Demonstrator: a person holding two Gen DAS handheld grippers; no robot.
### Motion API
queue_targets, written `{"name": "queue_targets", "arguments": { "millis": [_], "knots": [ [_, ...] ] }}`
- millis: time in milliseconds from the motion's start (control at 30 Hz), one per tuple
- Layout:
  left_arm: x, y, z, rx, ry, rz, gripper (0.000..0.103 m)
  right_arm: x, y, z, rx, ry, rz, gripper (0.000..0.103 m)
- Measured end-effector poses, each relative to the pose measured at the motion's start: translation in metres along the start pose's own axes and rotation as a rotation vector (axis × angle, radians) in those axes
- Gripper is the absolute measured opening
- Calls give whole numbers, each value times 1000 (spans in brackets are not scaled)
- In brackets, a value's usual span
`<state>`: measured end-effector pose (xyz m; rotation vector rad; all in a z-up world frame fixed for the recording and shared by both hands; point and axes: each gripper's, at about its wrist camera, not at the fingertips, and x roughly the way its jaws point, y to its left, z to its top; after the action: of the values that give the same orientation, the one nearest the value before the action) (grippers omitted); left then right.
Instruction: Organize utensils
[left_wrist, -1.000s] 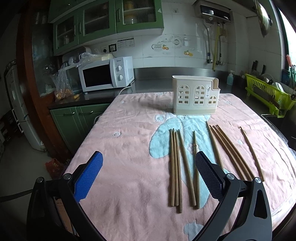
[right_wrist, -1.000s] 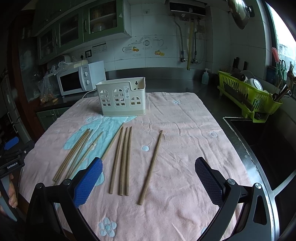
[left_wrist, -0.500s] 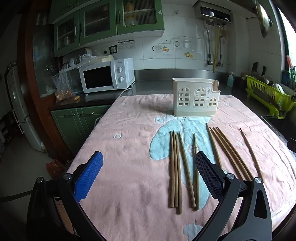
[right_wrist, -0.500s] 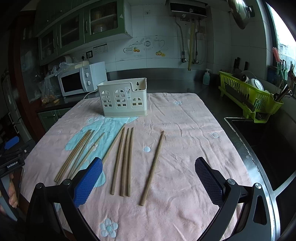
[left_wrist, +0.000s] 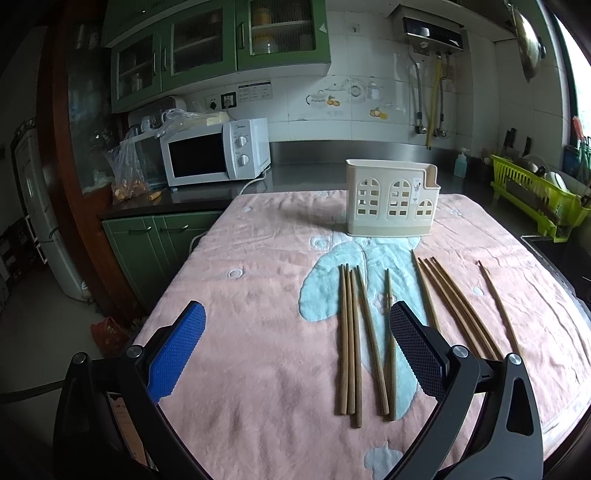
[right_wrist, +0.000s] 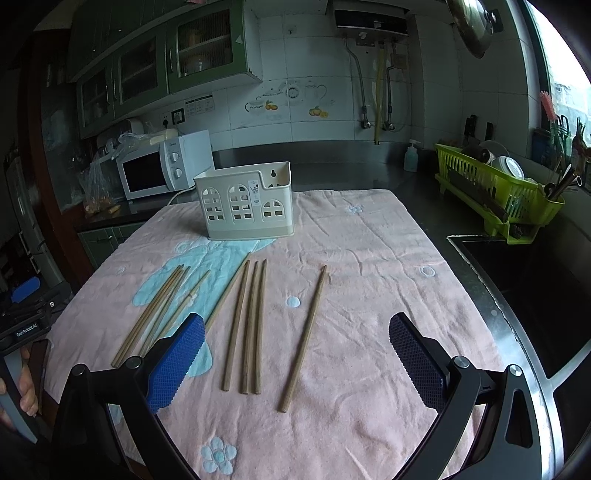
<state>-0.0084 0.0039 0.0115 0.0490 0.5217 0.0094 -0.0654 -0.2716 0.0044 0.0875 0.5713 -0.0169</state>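
Right now both grippers hover above the near edge of a pink towel (right_wrist: 369, 258) spread over the counter, and neither holds anything. Low in the left wrist view, the left gripper (left_wrist: 295, 343) stands spread wide, its blue pad at lower left and its dark pad at lower centre-right, with bare towel between them. Low in the right wrist view, the right gripper (right_wrist: 297, 354) is just as wide, and the near ends of several chopsticks lie in the span between its fingers. Nine wooden chopsticks lie flat on the towel, running roughly from near to far. In the right wrist view a loose group of five (right_wrist: 162, 306) sits at centre-left over a pale blue patch, a tight set of three (right_wrist: 251, 325) lies side by side in the middle, and a single chopstick (right_wrist: 304, 336) rests apart just right of them. A cream utensil holder (right_wrist: 245, 210) with arched cut-outs stands upright at the far end of the towel, above the chopsticks in the frame and well apart from both grippers. A white microwave (left_wrist: 216, 153) sits at upper left on the counter, and a green dish rack (right_wrist: 498, 192) fills the right edge.
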Motion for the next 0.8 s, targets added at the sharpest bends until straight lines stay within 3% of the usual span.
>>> {"name": "queue_targets", "arguments": {
  "millis": [567,800],
  "knots": [
    [4,1,-2,-11,10,-21,98,8,1,-6,0,23,2,96],
    [15,4,-6,-22,34,-34,89,19,0,-12,0,43,-12,96]
  ]
}}
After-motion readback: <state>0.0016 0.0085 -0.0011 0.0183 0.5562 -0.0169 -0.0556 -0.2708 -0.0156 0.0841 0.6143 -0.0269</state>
